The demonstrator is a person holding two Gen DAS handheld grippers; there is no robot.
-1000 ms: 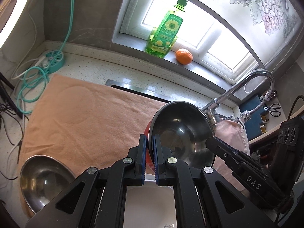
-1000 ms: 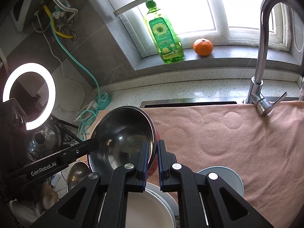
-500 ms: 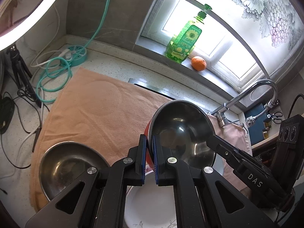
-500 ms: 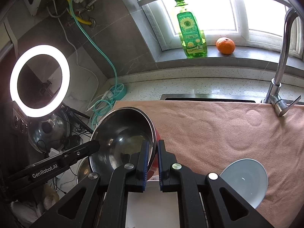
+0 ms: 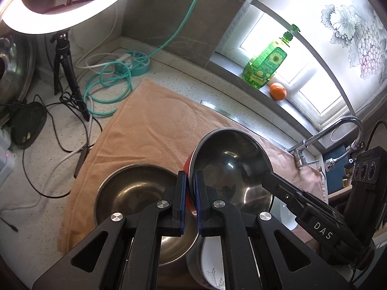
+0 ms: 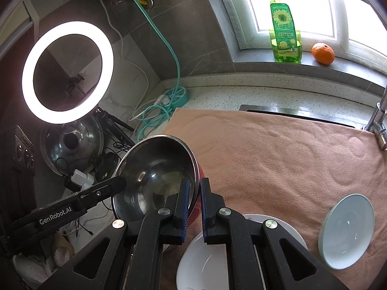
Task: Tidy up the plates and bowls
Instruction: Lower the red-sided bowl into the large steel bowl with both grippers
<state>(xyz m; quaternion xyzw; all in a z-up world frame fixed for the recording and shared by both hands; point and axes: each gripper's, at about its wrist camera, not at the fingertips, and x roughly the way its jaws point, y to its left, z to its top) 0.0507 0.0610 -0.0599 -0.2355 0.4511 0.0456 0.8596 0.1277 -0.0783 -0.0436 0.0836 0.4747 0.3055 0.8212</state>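
A steel bowl with a red outside (image 5: 232, 164) hangs tilted above the peach towel (image 5: 154, 130), held by both grippers. My left gripper (image 5: 189, 176) is shut on its near rim. In the right wrist view the same bowl (image 6: 154, 169) has my right gripper (image 6: 192, 183) shut on the opposite rim. A second steel bowl (image 5: 135, 193) rests on the towel just below and left of the held one. A white plate (image 6: 205, 261) lies under the grippers. A pale blue dish (image 6: 346, 229) sits on the towel at the right.
A lit ring light (image 6: 67, 72) on a tripod, a pot lid (image 6: 72, 142) and tangled cables (image 5: 106, 84) crowd the counter at the left. A green soap bottle (image 6: 285, 31) and an orange (image 6: 323, 53) stand on the sill. The tap (image 5: 338, 130) rises at the right.
Both grippers have carried the held bowl to the left across the towel. The second steel bowl now lies right beneath it, and the ring light has come into view.
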